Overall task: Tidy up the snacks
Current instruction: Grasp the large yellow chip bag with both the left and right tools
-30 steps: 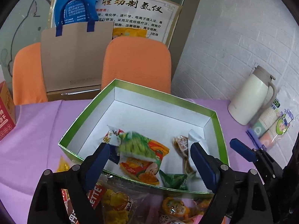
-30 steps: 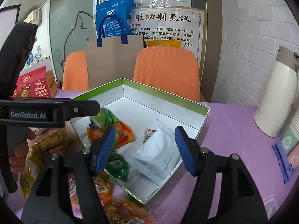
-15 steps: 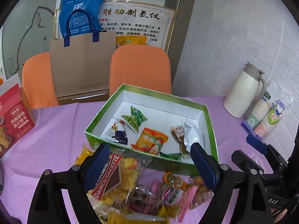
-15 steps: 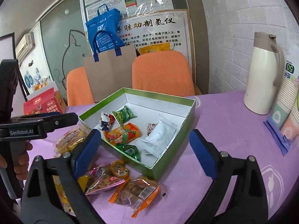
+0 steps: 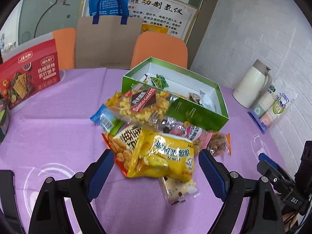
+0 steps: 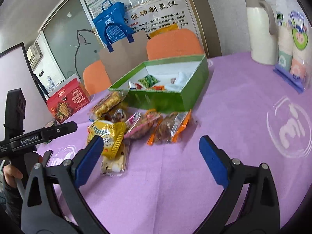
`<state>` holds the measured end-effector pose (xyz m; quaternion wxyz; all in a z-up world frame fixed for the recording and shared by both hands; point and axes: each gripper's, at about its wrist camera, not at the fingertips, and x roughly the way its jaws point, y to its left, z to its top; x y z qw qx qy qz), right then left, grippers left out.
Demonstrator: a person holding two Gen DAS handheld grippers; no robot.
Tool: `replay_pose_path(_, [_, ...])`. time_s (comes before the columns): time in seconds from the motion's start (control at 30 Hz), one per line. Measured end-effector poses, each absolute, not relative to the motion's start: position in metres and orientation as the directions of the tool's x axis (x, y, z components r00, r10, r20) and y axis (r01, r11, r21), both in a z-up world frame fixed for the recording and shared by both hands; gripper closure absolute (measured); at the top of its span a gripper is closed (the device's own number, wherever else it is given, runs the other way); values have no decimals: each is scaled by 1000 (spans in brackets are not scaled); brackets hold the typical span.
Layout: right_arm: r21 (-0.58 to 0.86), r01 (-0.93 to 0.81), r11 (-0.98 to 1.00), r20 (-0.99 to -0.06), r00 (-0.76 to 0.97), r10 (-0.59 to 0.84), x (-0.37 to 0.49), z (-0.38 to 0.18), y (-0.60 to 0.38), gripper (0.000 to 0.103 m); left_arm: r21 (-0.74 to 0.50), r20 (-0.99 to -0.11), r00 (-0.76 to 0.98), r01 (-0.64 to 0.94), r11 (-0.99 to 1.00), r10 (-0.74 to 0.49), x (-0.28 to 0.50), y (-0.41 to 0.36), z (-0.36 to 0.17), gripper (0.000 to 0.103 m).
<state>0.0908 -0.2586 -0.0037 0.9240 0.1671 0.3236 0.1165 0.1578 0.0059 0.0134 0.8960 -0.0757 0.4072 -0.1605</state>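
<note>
A green box (image 5: 195,113) (image 6: 165,97) with a white inside stands on the purple tablecloth and holds a few small snack packets. In front of it lies a heap of snack bags, with a yellow bag (image 5: 165,156) (image 6: 109,134) nearest me and a clear popcorn bag (image 5: 144,103) leaning on the box's near corner. My left gripper (image 5: 156,167) is open, its blue pads on either side of the yellow bag's near edge, apparently above it. My right gripper (image 6: 152,156) is open and empty over bare cloth, right of the heap.
A red cracker box (image 5: 29,76) (image 6: 68,101) stands at the left. A white thermos (image 5: 251,83) (image 6: 261,33) and packed paper cups (image 5: 271,105) (image 6: 292,44) stand at the right by the brick wall. Orange chairs (image 5: 159,50) and a paper bag (image 5: 105,42) stand behind the table.
Both grippers have pulled back from over the green box toward the near side of the table. The snack heap in front of the box has come into full view. Both stay open.
</note>
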Motion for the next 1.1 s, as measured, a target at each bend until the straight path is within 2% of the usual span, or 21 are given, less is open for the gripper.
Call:
replay_pose_path(0.13, [430,-115,895,-595,710,377,94,-22,-241,5,-311,-717,593,197,930,-366,162,19,-5,14])
replay_pose_path(0.27, [398,-153,904,-610,692,386,107,-28,-215,5,-369,-692,589,208,906,-417,170,29,-7,16])
replay_pose_path(0.37, [381,-176,907,-621,678,393,116,-34,-200,7,-377,-686,579,236,896,-441,179,29,-9,23])
replay_pose_path(0.43, [371,-190,909,-627,671,396,122,-36,-191,10,-384,-690,552,268,884,-467,185,25,-15,36])
replay_pose_path(0.57, [375,-195,906,-636,657,405,134,-44,-184,14,-380,-717,509,289,879,-477,197,16,-30,39])
replay_pose_path(0.63, [400,-200,895,-640,638,428,141,-49,-183,20,-400,-719,491,287,870,-492,201,16,-37,41])
replay_pose_path(0.7, [417,-206,885,-639,626,447,146,-53,-182,33,-431,-710,472,294,853,-522,202,17,-41,46])
replay_pose_path(0.83, [466,-220,857,-637,589,497,152,-59,-180,36,-422,-710,470,313,851,-525,199,17,-42,47])
replay_pose_path(0.93, [454,-230,861,-649,578,496,153,-60,-175,48,-426,-714,457,318,847,-530,198,17,-45,49])
replay_pose_path(0.97, [444,-220,869,-657,579,483,154,-60,-174,61,-421,-717,456,319,849,-527,197,16,-47,53])
replay_pose_path(1.0, [445,-217,869,-658,578,482,154,-60,-174,67,-418,-721,450,324,848,-527,196,15,-48,62])
replay_pose_path(1.1, [455,-211,865,-653,582,485,153,-60,-178,70,-400,-725,451,338,852,-520,191,11,-47,77])
